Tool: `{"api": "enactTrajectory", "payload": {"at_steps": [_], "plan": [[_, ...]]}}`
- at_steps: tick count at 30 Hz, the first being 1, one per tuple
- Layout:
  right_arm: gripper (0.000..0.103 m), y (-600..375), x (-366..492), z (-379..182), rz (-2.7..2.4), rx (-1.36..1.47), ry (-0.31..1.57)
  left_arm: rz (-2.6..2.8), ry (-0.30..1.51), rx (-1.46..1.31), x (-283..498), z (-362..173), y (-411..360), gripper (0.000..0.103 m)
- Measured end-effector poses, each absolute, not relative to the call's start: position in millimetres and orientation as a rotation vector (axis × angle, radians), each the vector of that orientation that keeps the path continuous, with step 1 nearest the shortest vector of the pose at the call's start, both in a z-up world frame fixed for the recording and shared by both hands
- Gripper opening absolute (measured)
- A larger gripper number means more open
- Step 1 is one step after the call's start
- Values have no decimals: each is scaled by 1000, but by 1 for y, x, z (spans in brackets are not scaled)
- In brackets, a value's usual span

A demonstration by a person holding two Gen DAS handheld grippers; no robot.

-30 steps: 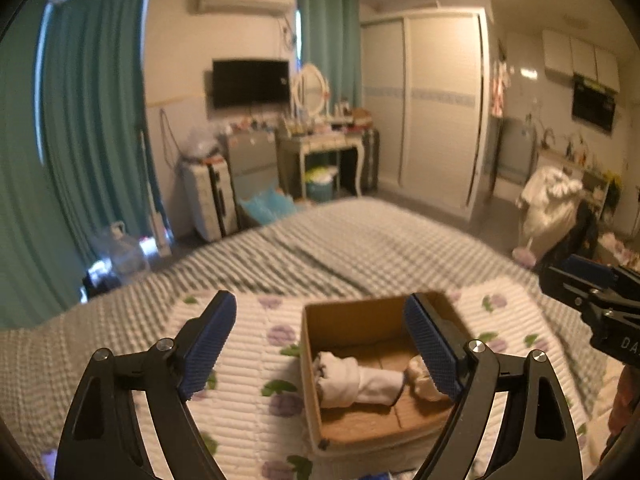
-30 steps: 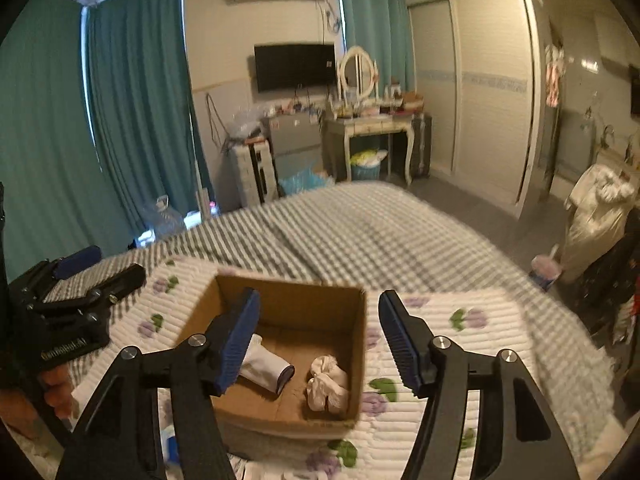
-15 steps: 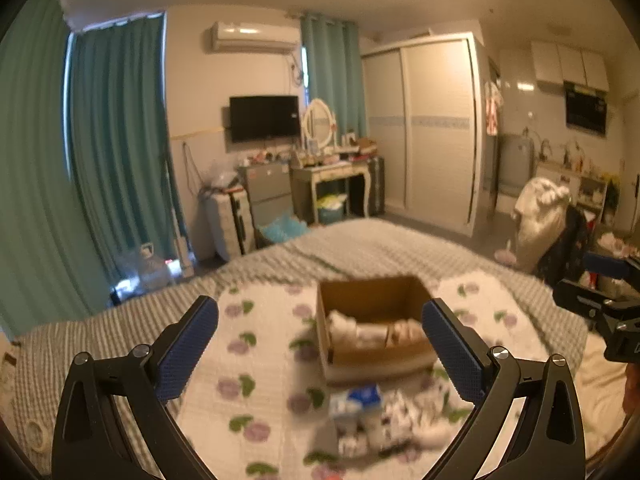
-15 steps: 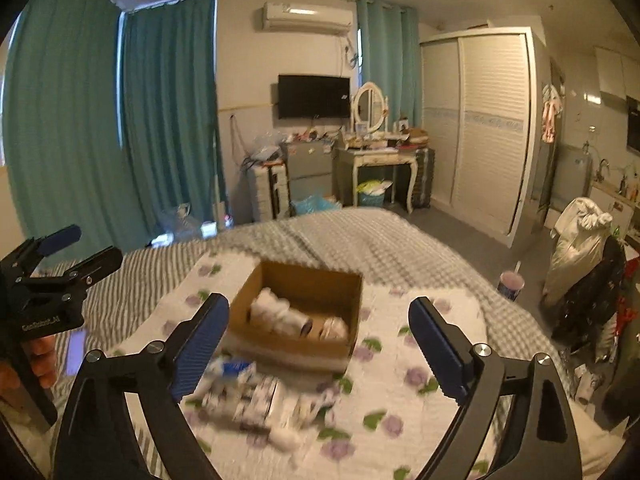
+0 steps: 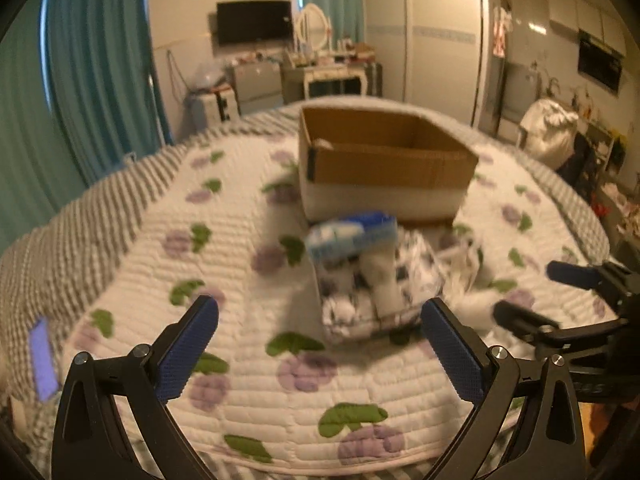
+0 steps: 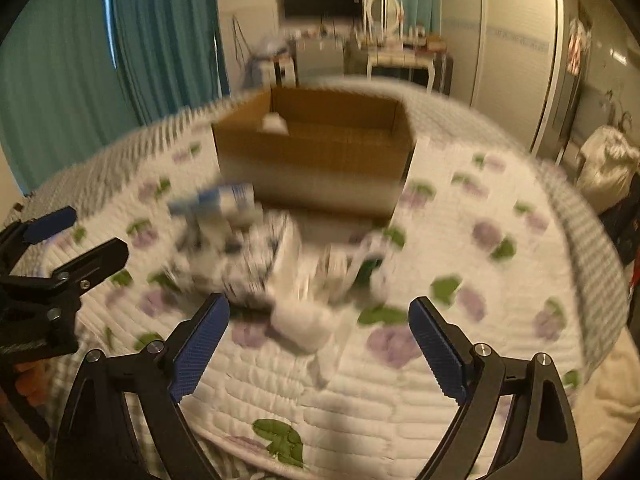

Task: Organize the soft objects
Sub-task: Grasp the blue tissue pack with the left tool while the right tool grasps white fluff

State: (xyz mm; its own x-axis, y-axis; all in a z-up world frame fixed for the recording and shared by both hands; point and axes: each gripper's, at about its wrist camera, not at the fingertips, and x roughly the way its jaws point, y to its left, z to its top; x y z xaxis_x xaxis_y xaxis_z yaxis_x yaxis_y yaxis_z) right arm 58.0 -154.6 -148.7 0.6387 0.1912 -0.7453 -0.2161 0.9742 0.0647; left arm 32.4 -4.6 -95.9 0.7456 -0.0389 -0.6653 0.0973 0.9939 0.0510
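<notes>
An open cardboard box (image 5: 384,160) stands on the flowered white quilt (image 5: 224,232); one white soft item (image 6: 276,122) shows over its rim. In front of it lies a blurred pile: a blue-and-white bundle (image 5: 352,234), a black-and-white patterned cloth (image 5: 344,308), a white sock (image 6: 304,326) and a white-and-green piece (image 6: 360,260). My left gripper (image 5: 318,316) is open, low over the quilt just short of the patterned cloth, nothing between its pads. My right gripper (image 6: 319,306) is open with the white sock lying between its fingers, untouched. Each gripper shows in the other's view, left gripper (image 6: 68,240), right gripper (image 5: 560,292).
The quilt lies on a grey striped bedspread (image 5: 80,216). A purple flat object (image 5: 42,360) rests near the bed's left edge. Beyond the bed are teal curtains (image 5: 100,60), a dressing table (image 5: 332,72), a wardrobe (image 5: 440,32) and a white bag (image 5: 548,132).
Both grippers left the space over the box, drew back, then dropped low toward the pile in front of it. Both sets of jaws widened. The box now looks level, side-on.
</notes>
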Motion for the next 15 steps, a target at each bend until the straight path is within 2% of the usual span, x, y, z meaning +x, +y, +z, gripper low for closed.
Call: {"api": "enactTrajectory", "payload": {"at_steps": [4,5,6,7,9,15], "plan": [[78,-145,74,-177,253,-43,909,-99,742,101,37,-106,-10,102],[65,-144,78,-184,261,-42,927,-108,743,93,39,-107,-10,102],[45,-144,81,-189,271,-37,948,-117,743,88,41,-107,-12,101],[38,-145,82,-194,272,-33,964,-124,744,87,43,-107,-13,99],[36,-150,82,-194,283,-15,960,-139,745,92,46,-108,-16,94],[35,-177,73,-145,256,26,824,-164,741,50,65,-97,-21,94]]}}
